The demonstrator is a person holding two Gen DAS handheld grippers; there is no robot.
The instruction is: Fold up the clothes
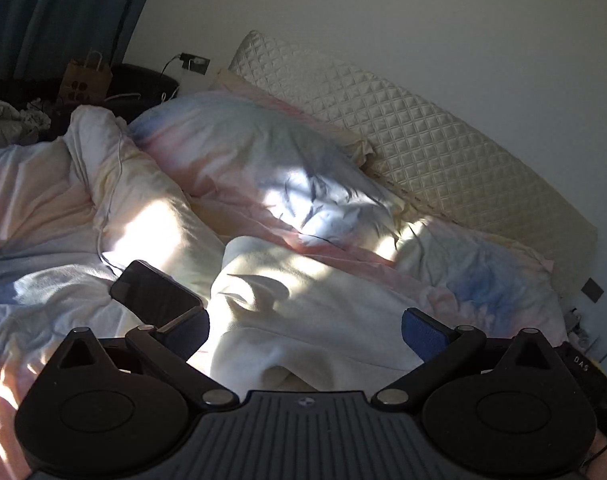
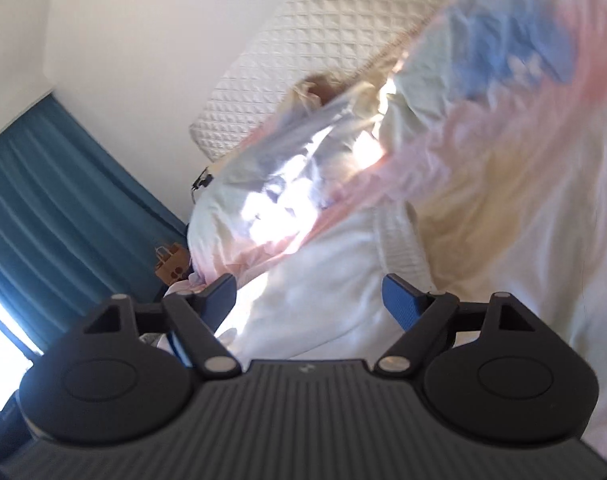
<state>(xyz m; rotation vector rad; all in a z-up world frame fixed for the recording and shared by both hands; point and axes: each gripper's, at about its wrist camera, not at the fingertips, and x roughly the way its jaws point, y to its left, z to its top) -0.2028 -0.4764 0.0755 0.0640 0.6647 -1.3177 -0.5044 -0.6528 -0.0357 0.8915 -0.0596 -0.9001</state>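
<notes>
Both grippers (empty) above garment (image 1: 303, 312).

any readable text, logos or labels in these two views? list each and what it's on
"DAS": white letters on a dark object at the right edge of the left wrist view.
Small round emblem on the left tool's housing: too small to read.
Dark round marks on the brown paper bag: a print, no letters readable.
</notes>
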